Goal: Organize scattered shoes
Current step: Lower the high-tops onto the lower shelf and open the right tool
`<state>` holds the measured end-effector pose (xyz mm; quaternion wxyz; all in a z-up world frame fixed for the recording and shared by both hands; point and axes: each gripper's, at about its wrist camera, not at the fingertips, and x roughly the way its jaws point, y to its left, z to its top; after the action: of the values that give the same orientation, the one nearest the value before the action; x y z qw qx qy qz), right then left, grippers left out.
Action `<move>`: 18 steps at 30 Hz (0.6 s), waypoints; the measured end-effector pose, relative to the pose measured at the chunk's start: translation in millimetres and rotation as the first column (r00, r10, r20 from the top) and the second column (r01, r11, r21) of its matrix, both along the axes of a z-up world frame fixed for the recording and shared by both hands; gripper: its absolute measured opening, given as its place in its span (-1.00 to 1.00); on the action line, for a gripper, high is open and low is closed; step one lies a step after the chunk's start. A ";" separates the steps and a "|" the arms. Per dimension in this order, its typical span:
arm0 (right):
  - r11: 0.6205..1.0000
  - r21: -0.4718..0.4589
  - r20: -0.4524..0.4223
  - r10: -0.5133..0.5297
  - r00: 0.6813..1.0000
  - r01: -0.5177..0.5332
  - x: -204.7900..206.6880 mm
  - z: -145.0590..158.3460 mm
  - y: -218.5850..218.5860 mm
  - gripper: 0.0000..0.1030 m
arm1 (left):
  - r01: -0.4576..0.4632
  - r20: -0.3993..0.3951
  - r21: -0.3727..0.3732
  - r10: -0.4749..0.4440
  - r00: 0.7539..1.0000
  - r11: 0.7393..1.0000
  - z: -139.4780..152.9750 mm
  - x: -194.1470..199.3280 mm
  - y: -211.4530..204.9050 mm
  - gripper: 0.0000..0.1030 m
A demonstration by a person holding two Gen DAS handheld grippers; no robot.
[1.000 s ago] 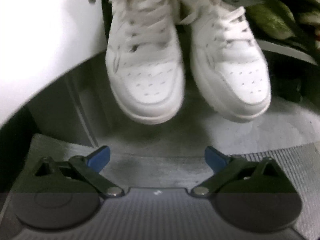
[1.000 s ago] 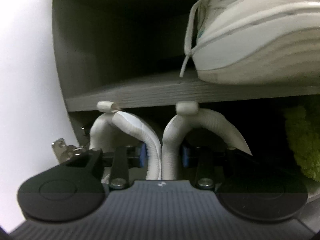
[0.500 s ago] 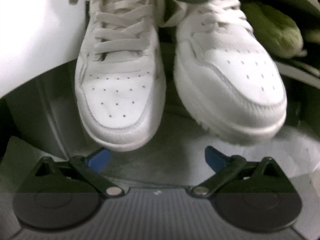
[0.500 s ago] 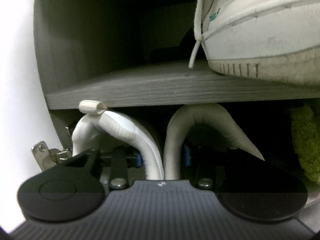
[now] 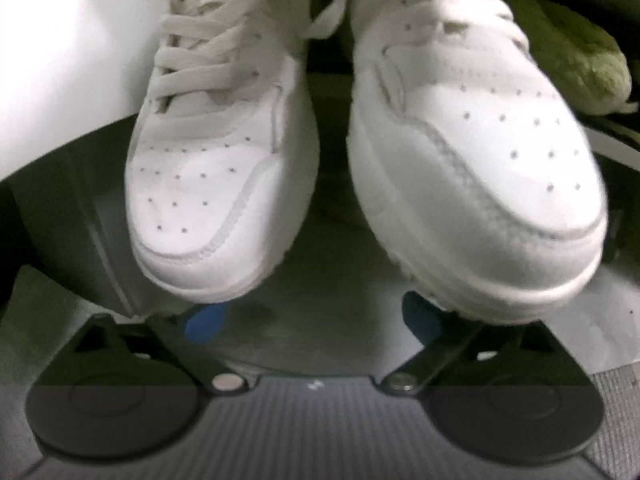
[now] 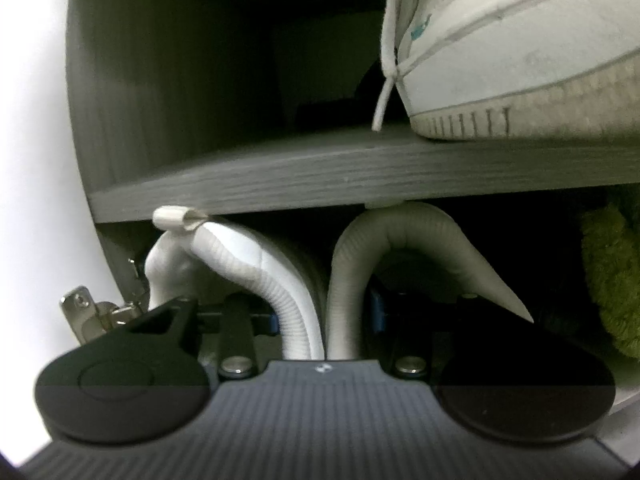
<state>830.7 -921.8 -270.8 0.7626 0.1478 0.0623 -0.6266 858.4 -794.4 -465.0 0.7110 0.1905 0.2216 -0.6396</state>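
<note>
Grown larger in the left wrist view over the last second: white sneakers [image 5: 216, 184], toes now just above the fingertips of the left tool [image 5: 313, 318]. Shifted lower in the right wrist view: grey shelf board [image 6: 320, 176], its front edge now touching or just clearing the heel tab [image 6: 176, 218].

**Position of the pair.** Side by side, toes pointing out of the cabinet, heels at the mouth of the lower compartment, directly under the shelf board. Not settled from these views whether the soles rest on the compartment floor.

**Tool state.**
- Right tool [image 6: 324, 316]: closed down on the two inner collars, pressed together between the fingers; whole pair carried by this one pinch.
- Left tool: spread wide, holding nothing, one fingertip partly hidden under a toe.

**Stage.** Consistent with the pair going heel-first into the lower compartment, and equally with the pair coming out of it.

**Handling notes.**
- Keep the pinch firm; soft collars can slip, and either sneaker would then drop toe-first.
- Keep the heels below the board edge; a tab caught there would twist the pair.
- Travel straight along the compartment, between the metal hinge [image 6: 92, 312] on one side and the green fuzzy slipper [image 6: 612, 280] on the other.
- Hold the left tool clear of the toes, or use it only to steady them from below.
- Avoid disturbing the worn sneaker [image 6: 520, 60] and its hanging lace on the shelf above.
</note>
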 end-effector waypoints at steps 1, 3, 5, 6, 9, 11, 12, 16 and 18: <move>1.000 -0.002 0.001 -0.002 1.000 0.002 -0.3 -0.5 -0.6 -0.10 | -0.009 -0.006 0.004 0.009 1.000 1.000 1.1 1.1 0.7 0.53; 1.000 -0.005 0.002 -0.005 1.000 0.005 -0.9 -1.4 -1.9 -0.07 | -0.012 -0.011 0.012 0.012 1.000 1.000 2.1 1.5 1.2 0.47; 1.000 -0.005 -0.001 -0.005 1.000 0.005 -0.2 -0.9 -3.6 -0.04 | -0.013 -0.008 0.014 0.013 1.000 1.000 2.9 0.1 4.3 0.37; 1.000 -0.004 -0.006 -0.003 1.000 0.003 -0.1 -0.7 -5.0 -0.04 | -0.013 -0.008 0.017 0.013 1.000 1.000 3.2 -0.1 5.9 0.32; 1.000 0.012 -0.033 0.005 0.999 -0.005 -0.1 1.2 -10.9 0.02 | -0.013 -0.013 0.022 0.013 1.000 1.000 4.0 -1.4 10.4 0.24; 1.000 0.027 -0.051 0.014 0.999 -0.012 -0.3 2.6 -14.9 0.14 | -0.017 -0.019 0.023 0.018 1.000 1.000 4.3 -2.7 13.3 0.18; 0.999 0.036 -0.057 0.020 0.998 -0.018 -0.4 3.1 -16.7 0.26 | -0.021 -0.022 0.023 0.022 1.000 1.000 4.4 -3.2 14.8 0.14; 0.998 0.039 -0.120 0.057 0.991 -0.053 -1.6 1.8 -14.4 0.35 | -0.029 -0.018 0.022 0.030 0.999 0.999 3.7 -4.1 19.0 0.04; 0.997 0.023 -0.143 0.076 0.987 -0.073 -3.6 0.5 -10.2 0.35 | -0.031 -0.017 0.023 0.032 0.999 0.999 2.8 -5.2 22.3 -0.02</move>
<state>827.0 -932.0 -270.2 0.7778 0.1066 0.1281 -0.6060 853.1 -772.2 -462.1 0.7167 0.1896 0.2380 -0.6274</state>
